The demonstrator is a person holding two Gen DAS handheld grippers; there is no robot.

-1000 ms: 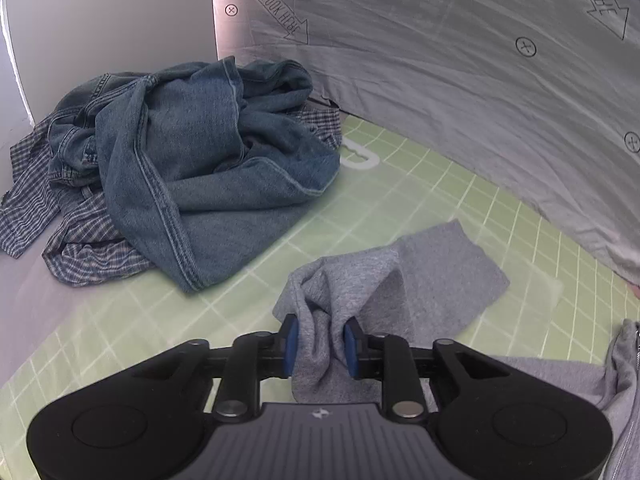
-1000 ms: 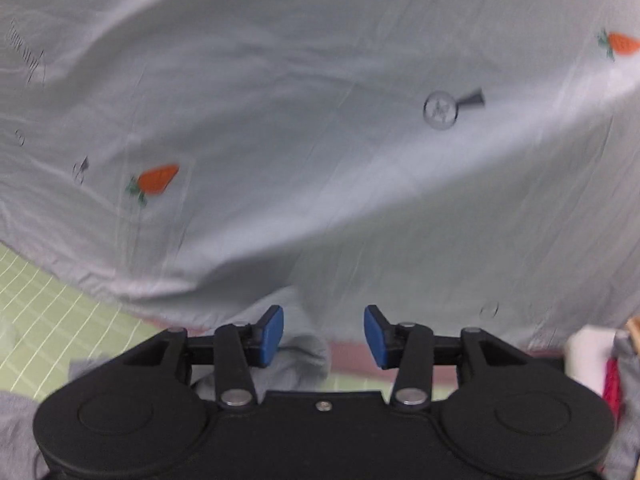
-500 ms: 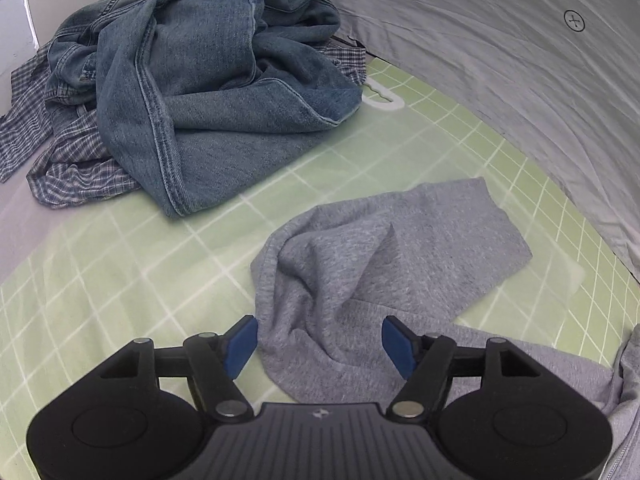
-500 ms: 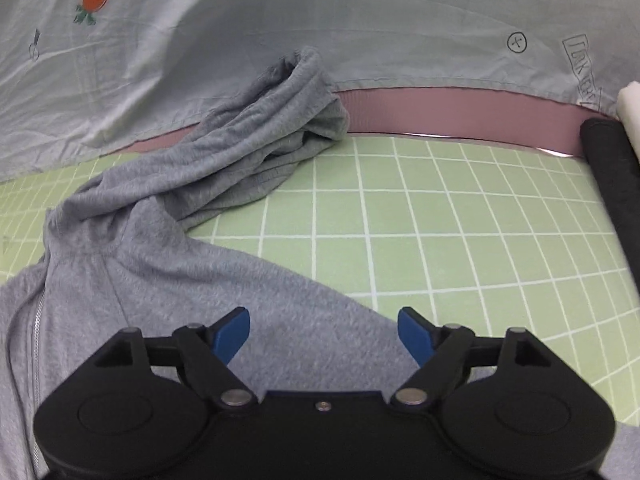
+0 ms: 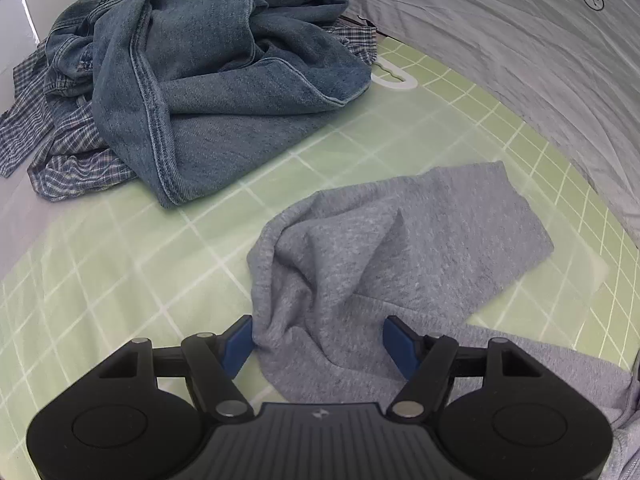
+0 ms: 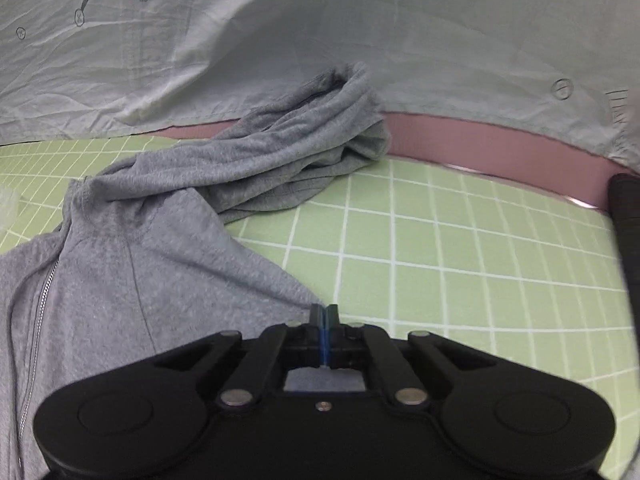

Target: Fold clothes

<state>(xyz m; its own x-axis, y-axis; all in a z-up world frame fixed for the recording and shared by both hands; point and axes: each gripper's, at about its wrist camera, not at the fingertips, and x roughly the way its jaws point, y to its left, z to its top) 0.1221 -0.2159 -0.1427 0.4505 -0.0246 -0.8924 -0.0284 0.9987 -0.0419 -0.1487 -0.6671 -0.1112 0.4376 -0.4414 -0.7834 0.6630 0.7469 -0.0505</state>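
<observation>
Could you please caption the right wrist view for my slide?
Right gripper shut at the edge of a grey zip hoodie on a green grid mat.

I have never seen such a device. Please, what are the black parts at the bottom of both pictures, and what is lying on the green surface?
There is no robot. A person holds a hand tool with two blue-tipped fingers in each hand, and a camera on each tool looks forward along them. The left wrist view shows the left gripper. Its fingers have just opened and stand apart around a sleeve of the grey hoodie, not gripping it. Behind it, a heap of denim and a checked shirt lie on the green grid mat. The right wrist view shows the right gripper. Its fingers have just closed at the hoodie's edge; whether they pinch cloth I cannot tell.
</observation>
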